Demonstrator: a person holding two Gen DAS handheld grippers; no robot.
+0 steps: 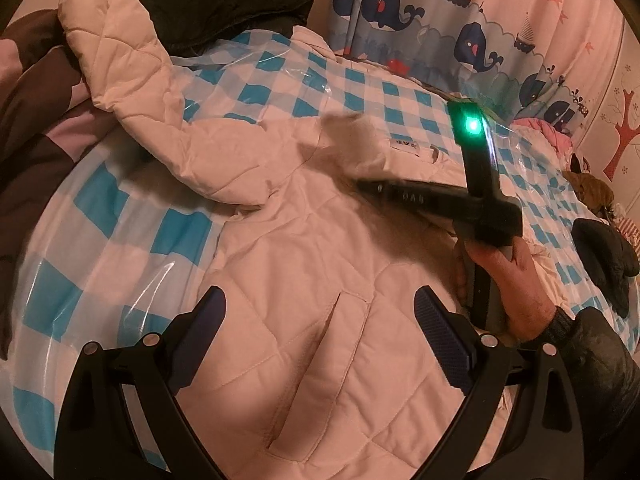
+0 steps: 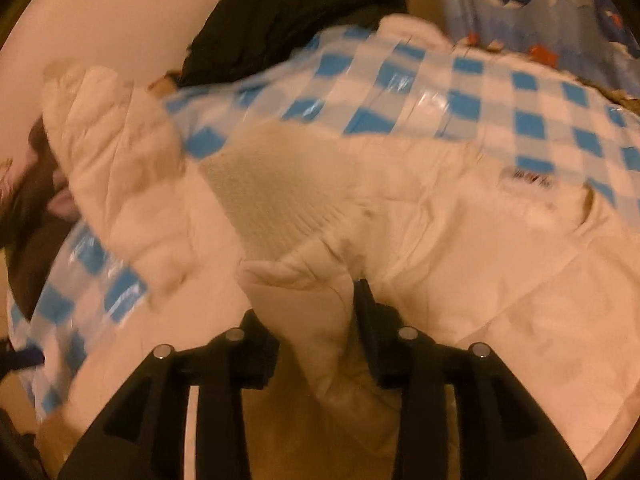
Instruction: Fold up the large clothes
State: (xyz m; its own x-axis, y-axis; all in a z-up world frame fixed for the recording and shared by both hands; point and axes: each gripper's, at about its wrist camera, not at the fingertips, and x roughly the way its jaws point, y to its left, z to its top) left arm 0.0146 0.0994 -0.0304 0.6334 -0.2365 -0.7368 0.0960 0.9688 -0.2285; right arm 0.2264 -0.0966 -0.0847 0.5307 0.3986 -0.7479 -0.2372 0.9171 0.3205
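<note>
On a bed [image 1: 120,200] under a blue-checked plastic sheet, the cream quilted coat [image 1: 304,320] is spread centrally, one sleeve [image 2: 316,304] gathered between the right claw [image 2: 316,320] at six o'clock, while the left claw [image 1: 320,320], spread apart, hovers; folding is judged barely begun.

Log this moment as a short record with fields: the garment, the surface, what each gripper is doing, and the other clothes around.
garment: cream quilted coat, spread out, one sleeve lying up and left
surface: blue and white checked plastic sheet
left gripper: open, over the coat's pocket area, nothing between its fingers
right gripper: a fold of the coat sits between its fingers; view blurred, grip unclear
right hand: around the gripper's handle
other clothes: black garment at the far edge, brown fabric at left
backdrop: whale-print curtain
</note>
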